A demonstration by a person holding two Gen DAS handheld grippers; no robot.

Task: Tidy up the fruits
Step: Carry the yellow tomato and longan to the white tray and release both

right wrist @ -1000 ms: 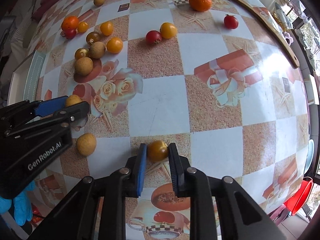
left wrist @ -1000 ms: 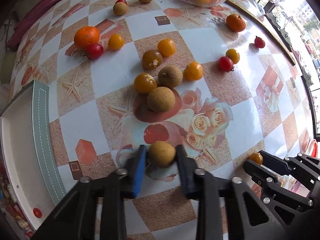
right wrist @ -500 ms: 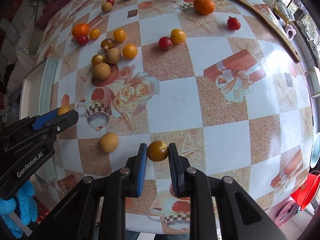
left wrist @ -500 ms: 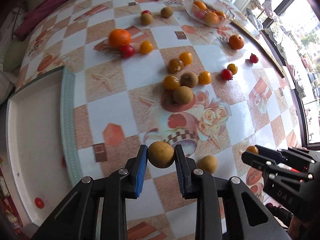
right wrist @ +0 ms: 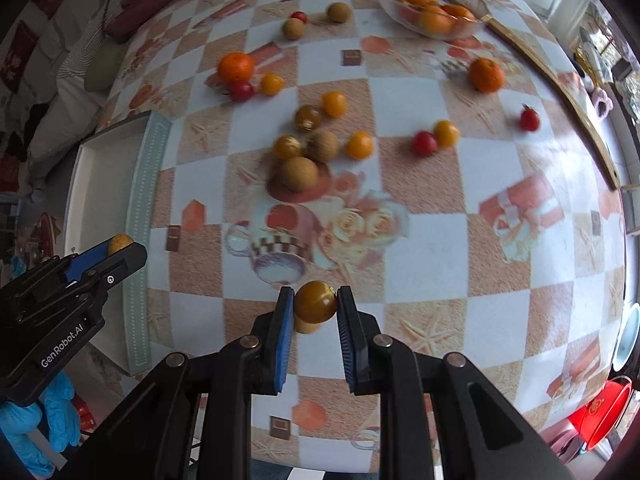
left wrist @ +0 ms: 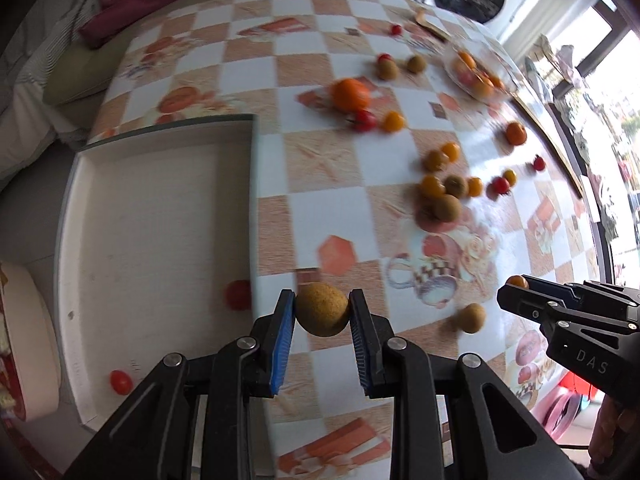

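Left claw [left wrist: 322,312]: closed on a tan, rough-skinned round fruit [left wrist: 321,309], which is pinched between the two blue pads above the edge of the bench [left wrist: 328,216], just beside the white tray [left wrist: 152,248]. The tray abuts the bench's edge; two small red tomatoes [left wrist: 237,295] lie in it, one close to the wall nearest the bench and one near the tray's outer corner.

Right claw [right wrist: 316,304]: closed on a brownish-yellow tomato [right wrist: 316,301], held clear of the checked cloth. A second tan fruit [left wrist: 471,317] rests on the bench directly beneath this claw, so the right wrist view shows only a sliver of it.

Relative to the teacup print [right wrist: 276,252] at the cloth's middle: a cluster of tan fruits and yellow tomatoes [right wrist: 316,144] lies just beyond it; a large orange [right wrist: 236,66] with a red and a yellow tomato touching or nearly touching it lies farther off, toward the tray side; a second orange [right wrist: 486,75] lies far on the opposite side; a glass bowl [right wrist: 430,8] holding oranges stands at the far edge of the bench. A blue-gloved hand [right wrist: 40,432] grips the left tool. Motion blur softens most fruit outlines.
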